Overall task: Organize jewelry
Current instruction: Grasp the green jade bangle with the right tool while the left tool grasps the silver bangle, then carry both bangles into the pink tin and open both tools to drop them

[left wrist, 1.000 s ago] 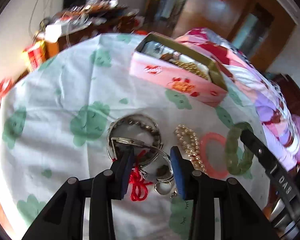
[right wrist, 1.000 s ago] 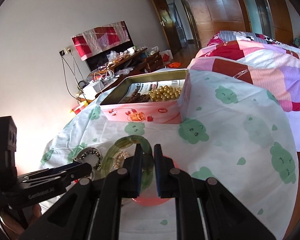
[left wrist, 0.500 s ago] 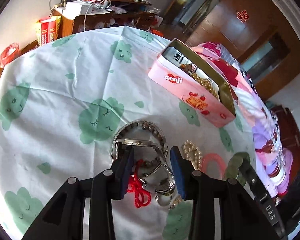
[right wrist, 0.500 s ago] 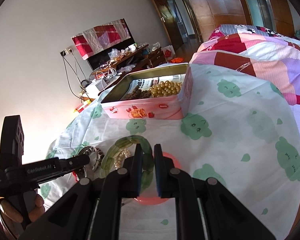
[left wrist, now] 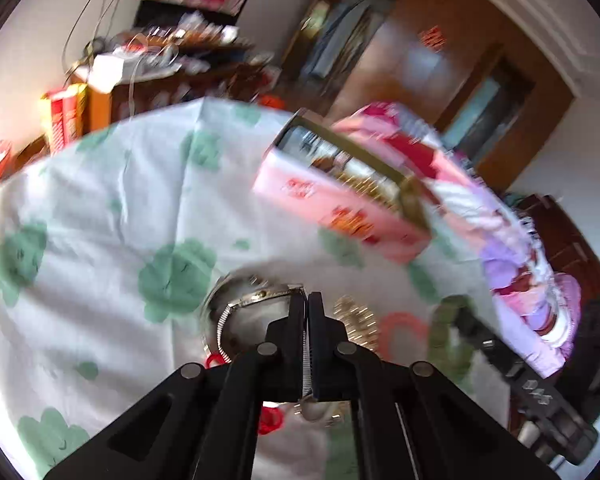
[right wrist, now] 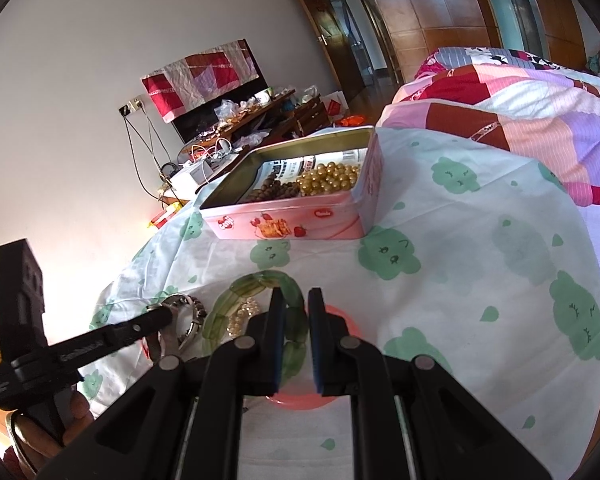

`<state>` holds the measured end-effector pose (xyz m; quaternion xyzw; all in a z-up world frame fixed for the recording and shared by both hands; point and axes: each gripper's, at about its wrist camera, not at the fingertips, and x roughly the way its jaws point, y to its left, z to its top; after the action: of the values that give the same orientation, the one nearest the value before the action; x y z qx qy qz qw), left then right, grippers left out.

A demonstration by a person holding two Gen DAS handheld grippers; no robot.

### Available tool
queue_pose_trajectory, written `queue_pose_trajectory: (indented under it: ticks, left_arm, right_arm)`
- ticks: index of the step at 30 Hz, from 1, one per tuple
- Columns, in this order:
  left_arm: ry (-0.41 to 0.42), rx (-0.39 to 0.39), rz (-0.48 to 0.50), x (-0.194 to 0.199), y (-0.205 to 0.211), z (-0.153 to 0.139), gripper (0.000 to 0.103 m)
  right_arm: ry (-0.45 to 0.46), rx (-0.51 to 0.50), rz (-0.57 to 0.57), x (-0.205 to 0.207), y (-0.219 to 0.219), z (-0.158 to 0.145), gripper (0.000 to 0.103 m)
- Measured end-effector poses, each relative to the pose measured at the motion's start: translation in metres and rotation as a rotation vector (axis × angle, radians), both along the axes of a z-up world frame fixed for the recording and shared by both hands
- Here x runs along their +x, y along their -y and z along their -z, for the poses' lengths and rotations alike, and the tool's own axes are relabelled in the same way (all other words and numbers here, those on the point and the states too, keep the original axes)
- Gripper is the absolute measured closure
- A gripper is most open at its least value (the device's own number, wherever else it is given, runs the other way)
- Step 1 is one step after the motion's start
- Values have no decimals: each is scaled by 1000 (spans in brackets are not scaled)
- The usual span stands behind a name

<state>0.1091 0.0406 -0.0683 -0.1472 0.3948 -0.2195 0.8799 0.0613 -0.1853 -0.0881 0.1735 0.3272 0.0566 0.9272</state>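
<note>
My left gripper point(left wrist: 305, 300) is shut on a silver watch band point(left wrist: 260, 294), above a silver beaded bracelet point(left wrist: 236, 316) and red cord point(left wrist: 214, 360). It also shows in the right wrist view point(right wrist: 168, 312), at the silver pieces. My right gripper point(right wrist: 292, 300) is shut on a green stone bracelet point(right wrist: 260, 280), which lies over a pink bangle point(right wrist: 340, 320). A gold pearl strand point(left wrist: 356, 320) lies beside them. The open pink tin point(right wrist: 284, 220) holds gold beads point(right wrist: 330, 178) and brown beads point(right wrist: 274, 192).
The round table has a white cloth point(right wrist: 480, 260) with green clouds. A bed with a patchwork quilt point(right wrist: 520, 120) borders the right. A cluttered dark cabinet point(right wrist: 240, 116) stands against the far wall. The person's hand point(right wrist: 44, 420) holds the left tool.
My left gripper has closed from open onto the silver watch band and the view is blurred by motion. My right gripper has stayed shut on the green bracelet.
</note>
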Motion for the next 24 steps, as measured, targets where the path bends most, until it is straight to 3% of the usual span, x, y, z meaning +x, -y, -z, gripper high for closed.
queue_pose_trajectory:
  ticks: [3,14,24]
  left_arm:
    - [59,-38,21,-5,-5,-15,102]
    - [153,-154,49,-6,-21,-53,102]
    - [199,-131,54,9,-11,-62,102]
  right_arm:
    - [12,7,2,-1,1,-1,89]
    - [54,22,17,-5,7,-11,89]
    - [116,37,37,7,18,-38,89]
